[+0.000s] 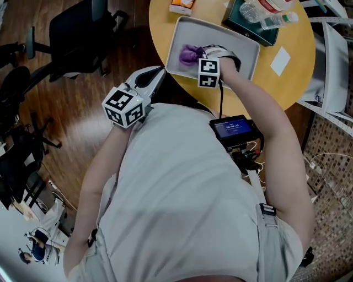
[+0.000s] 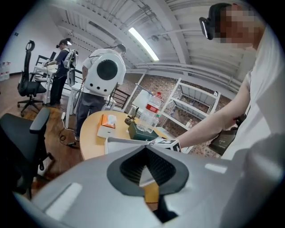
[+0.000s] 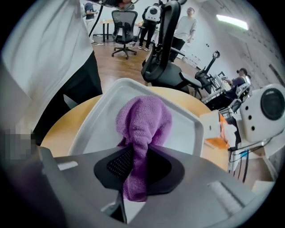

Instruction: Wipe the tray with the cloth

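A grey tray (image 1: 242,49) lies on the round yellow table (image 1: 292,82), with a purple cloth (image 1: 190,53) at its left end. My right gripper (image 1: 201,54) points steeply down into the tray and is shut on the cloth. In the right gripper view the purple cloth (image 3: 144,120) hangs bunched between the pads (image 3: 113,162), its free end resting on the tray floor (image 3: 100,120). My left gripper (image 1: 159,71) hovers off the tray's near left corner, shut and holding nothing. In the left gripper view, the left gripper (image 2: 144,149) faces the tray's rim (image 2: 120,142).
An orange tissue box (image 1: 182,5) and a dark green box with water bottles (image 1: 251,25) stand behind the tray. A white card (image 1: 280,60) lies to the right. Office chairs (image 1: 77,33) stand left, a white shelf (image 1: 331,71) right. People (image 2: 60,67) stand far off.
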`<control>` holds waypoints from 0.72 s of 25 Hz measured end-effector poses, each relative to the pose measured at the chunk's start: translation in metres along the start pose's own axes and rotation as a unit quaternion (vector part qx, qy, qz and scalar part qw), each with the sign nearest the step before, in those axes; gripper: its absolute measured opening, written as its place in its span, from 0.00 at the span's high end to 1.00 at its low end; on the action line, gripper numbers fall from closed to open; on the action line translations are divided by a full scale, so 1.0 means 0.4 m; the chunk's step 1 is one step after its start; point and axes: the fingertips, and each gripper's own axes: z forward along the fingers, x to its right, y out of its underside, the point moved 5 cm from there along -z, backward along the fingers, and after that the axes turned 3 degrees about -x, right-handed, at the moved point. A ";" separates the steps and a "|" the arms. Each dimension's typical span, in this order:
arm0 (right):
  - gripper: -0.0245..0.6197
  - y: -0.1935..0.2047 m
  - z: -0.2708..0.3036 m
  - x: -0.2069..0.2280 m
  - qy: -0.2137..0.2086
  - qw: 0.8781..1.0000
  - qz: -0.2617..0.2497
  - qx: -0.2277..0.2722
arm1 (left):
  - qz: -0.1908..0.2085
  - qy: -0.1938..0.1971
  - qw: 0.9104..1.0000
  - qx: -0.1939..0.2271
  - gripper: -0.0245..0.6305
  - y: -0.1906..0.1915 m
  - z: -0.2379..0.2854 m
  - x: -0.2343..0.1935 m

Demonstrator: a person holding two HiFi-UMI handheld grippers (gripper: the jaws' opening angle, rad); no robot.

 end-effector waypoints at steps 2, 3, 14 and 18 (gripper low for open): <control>0.85 0.050 -0.007 -0.019 -0.003 0.999 0.032 -0.008 | 0.007 0.012 1.000 -0.007 0.96 -0.001 0.020 0.015; 0.85 0.076 -0.011 -0.028 -0.003 0.999 0.049 -0.012 | 0.010 0.018 1.000 -0.011 0.96 -0.002 0.030 0.023; 0.85 0.394 -0.068 -0.147 -0.008 0.981 0.178 -0.077 | 0.039 0.068 0.996 -0.032 0.96 -0.023 0.121 0.117; 0.85 0.479 -0.089 -0.188 -0.007 0.973 0.209 -0.095 | 0.045 0.076 0.995 -0.039 0.96 -0.021 0.141 0.148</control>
